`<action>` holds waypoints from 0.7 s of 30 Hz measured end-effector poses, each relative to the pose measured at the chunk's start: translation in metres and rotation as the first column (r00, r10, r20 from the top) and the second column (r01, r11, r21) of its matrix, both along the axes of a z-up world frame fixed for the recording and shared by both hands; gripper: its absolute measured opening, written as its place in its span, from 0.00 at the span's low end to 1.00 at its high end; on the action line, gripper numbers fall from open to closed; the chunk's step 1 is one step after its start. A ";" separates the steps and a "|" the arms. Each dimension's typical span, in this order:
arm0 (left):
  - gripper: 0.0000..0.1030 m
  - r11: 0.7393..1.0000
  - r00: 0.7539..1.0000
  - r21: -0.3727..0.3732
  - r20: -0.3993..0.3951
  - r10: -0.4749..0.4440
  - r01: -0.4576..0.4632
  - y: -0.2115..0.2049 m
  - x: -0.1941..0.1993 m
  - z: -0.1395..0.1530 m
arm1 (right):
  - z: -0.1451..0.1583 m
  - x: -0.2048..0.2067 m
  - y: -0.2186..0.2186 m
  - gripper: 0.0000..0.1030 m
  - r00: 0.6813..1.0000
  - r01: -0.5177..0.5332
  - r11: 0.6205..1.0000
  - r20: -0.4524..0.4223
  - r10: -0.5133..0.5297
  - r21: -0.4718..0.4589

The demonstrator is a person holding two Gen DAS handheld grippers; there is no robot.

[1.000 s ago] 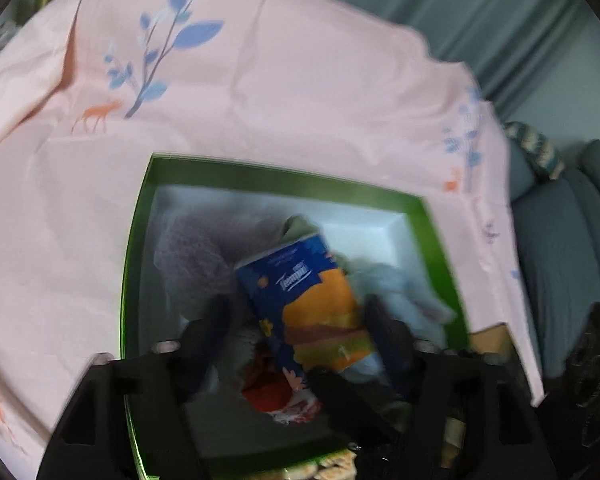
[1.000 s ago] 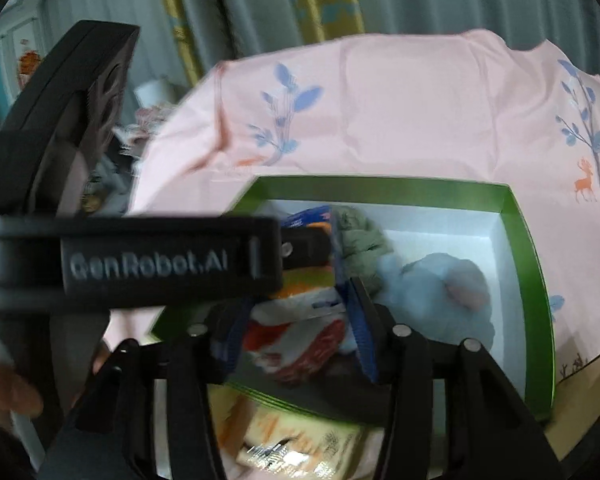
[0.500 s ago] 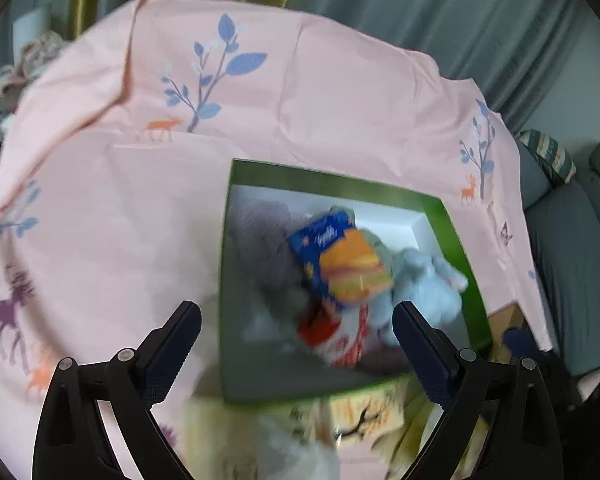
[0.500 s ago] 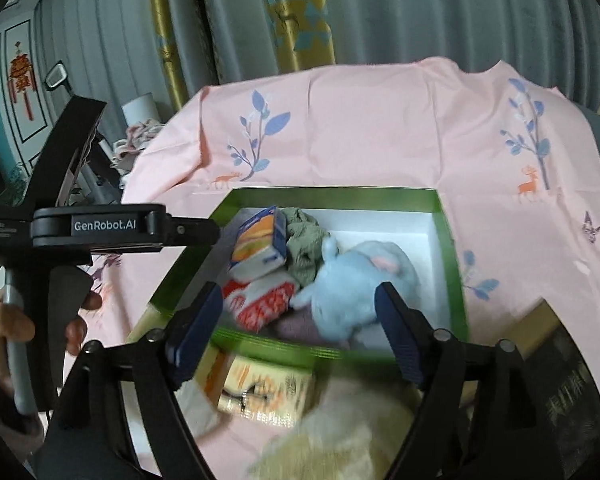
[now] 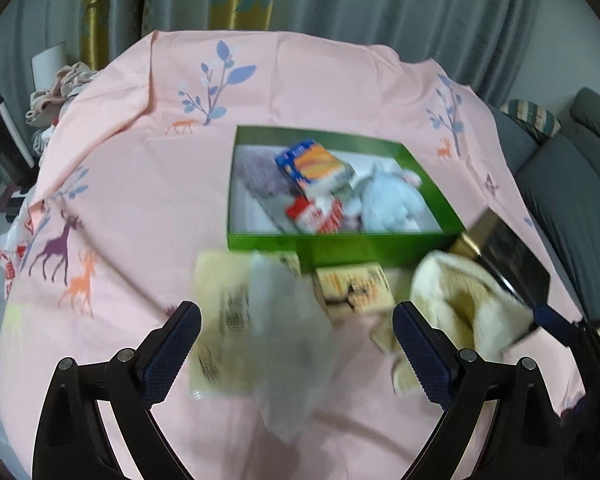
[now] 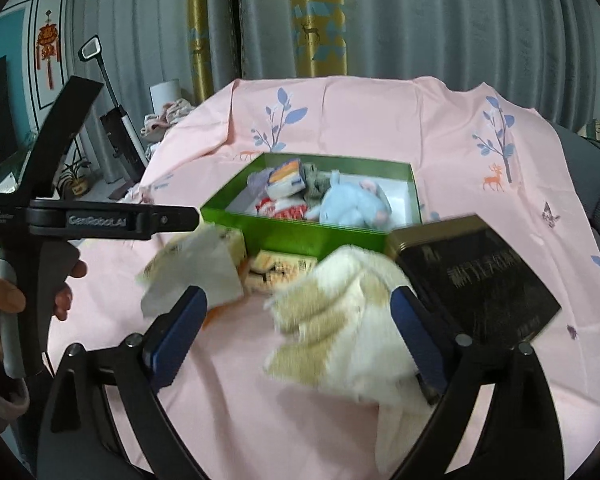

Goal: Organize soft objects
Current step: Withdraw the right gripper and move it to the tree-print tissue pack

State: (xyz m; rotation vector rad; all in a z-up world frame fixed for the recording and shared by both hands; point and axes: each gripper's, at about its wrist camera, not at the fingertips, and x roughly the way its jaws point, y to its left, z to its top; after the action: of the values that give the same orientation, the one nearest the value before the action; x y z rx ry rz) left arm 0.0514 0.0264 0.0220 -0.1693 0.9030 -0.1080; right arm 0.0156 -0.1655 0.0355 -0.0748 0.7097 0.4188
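A green box [image 5: 340, 248] [image 6: 292, 232] on the pink cloth holds a blue-orange tissue pack [image 5: 312, 166] [image 6: 286, 180], a red-white pack [image 5: 314, 216], a grey woolly item [image 5: 260, 172] and a pale blue plush [image 5: 388, 200] [image 6: 348, 204]. In front of it lie a cream fleece cloth [image 5: 460, 304] [image 6: 340, 320], a thin white cloth [image 5: 284, 340] [image 6: 196, 276] and yellow tissue packs [image 5: 354, 288] [image 6: 280, 272]. My left gripper [image 5: 296, 352] is open and empty above the white cloth. My right gripper [image 6: 300, 336] is open and empty above the fleece.
A dark tin box [image 6: 472, 272] [image 5: 508, 260] lies at the right of the green box. A grey sofa [image 5: 572, 184] stands right of the table. Curtains [image 6: 340, 20] hang behind. The left gripper body [image 6: 60, 220] shows at the left in the right wrist view.
Both grippers have pulled back and up from the green box, leaving the blue-orange tissue pack inside. Both jaws now stand wide open.
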 end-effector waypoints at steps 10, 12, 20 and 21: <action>0.94 0.975 0.994 -0.216 -0.079 -0.071 0.053 0.012 -0.046 -0.034 | -0.032 -0.017 0.004 0.89 0.998 0.019 1.000 -0.063 -0.018 0.001; 0.94 0.961 0.993 -0.269 -0.075 -0.092 0.069 0.015 -0.054 -0.037 | -0.039 -0.017 0.007 0.88 0.996 0.005 1.000 -0.084 -0.003 0.019; 0.94 0.940 0.991 -0.327 -0.051 -0.123 0.100 0.023 -0.071 -0.040 | -0.049 -0.013 0.027 0.64 0.989 -0.087 0.993 -0.114 0.096 0.078; 0.94 0.938 0.991 -0.330 -0.050 -0.125 0.101 0.024 -0.072 -0.040 | -0.050 -0.009 0.032 0.61 0.986 -0.102 0.991 -0.122 0.113 0.091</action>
State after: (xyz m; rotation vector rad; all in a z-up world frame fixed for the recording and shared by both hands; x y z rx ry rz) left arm -0.0204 0.0501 -0.0185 -0.4333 0.9610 -0.3626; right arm 0.0070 -0.1334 -0.0144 -0.0063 0.8145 0.5603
